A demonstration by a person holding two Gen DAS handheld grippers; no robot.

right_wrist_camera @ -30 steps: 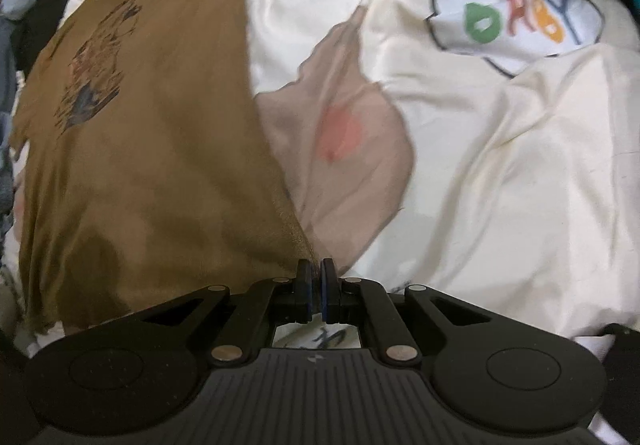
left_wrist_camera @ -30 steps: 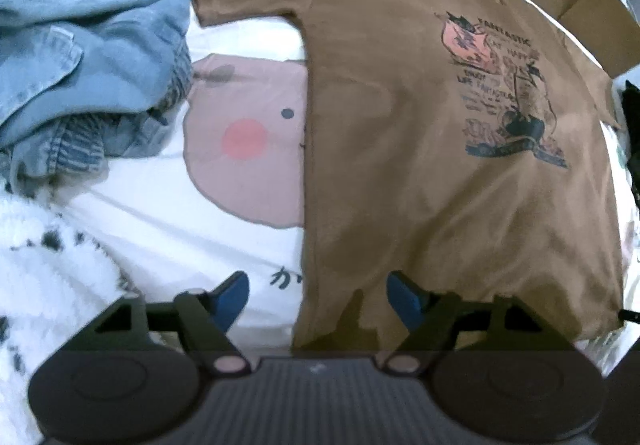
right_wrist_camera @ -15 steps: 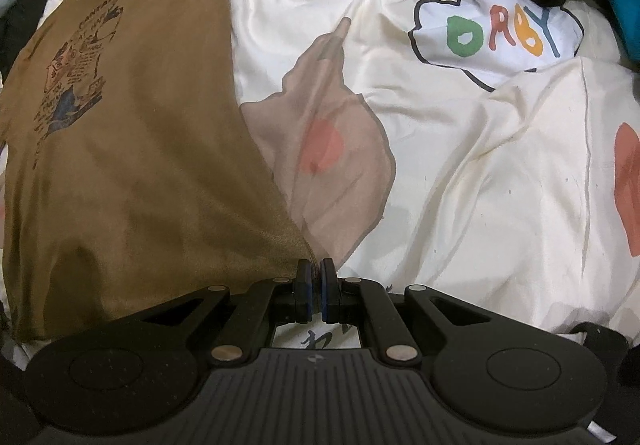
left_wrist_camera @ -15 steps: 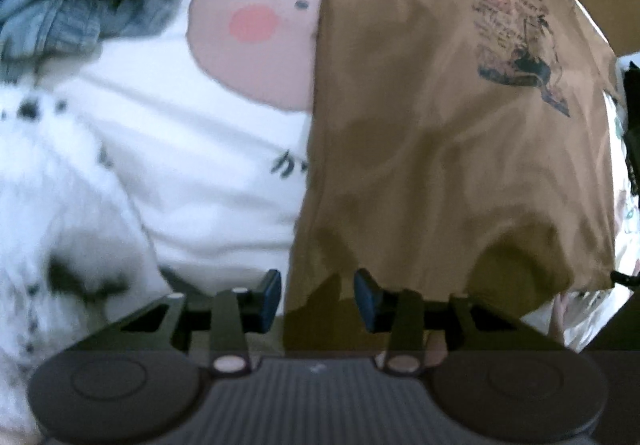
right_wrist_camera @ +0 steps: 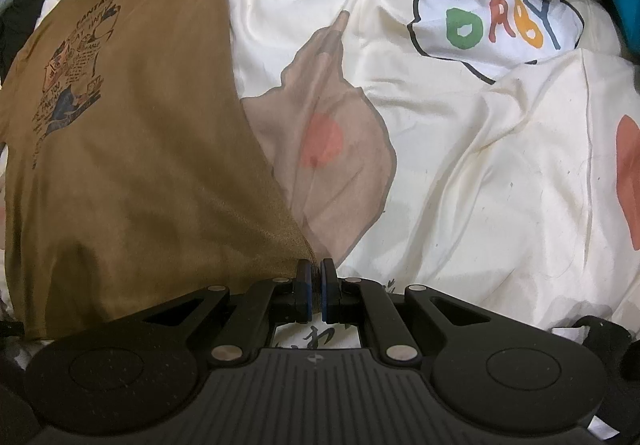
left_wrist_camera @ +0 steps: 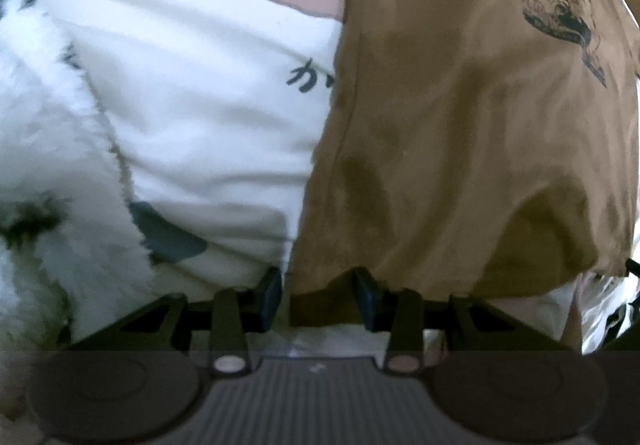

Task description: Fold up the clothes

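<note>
Down came the left tongs [left_wrist_camera: 318,295], closing around the near corner of the brown shirt [left_wrist_camera: 460,133], not yet pinching. Right tongs [right_wrist_camera: 316,291] pinch the other bottom corner tight. Lying flat on the bed sheet [right_wrist_camera: 480,185], the shirt stretches away from both.

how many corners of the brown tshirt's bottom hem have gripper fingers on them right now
2. Brown t-shirt: right gripper is shut on one corner; left gripper is closing around the other, not yet pinched.

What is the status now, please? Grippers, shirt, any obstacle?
Right gripper shut on brown shirt hem corner. Left gripper closing around other corner. Nothing in the way.
</note>
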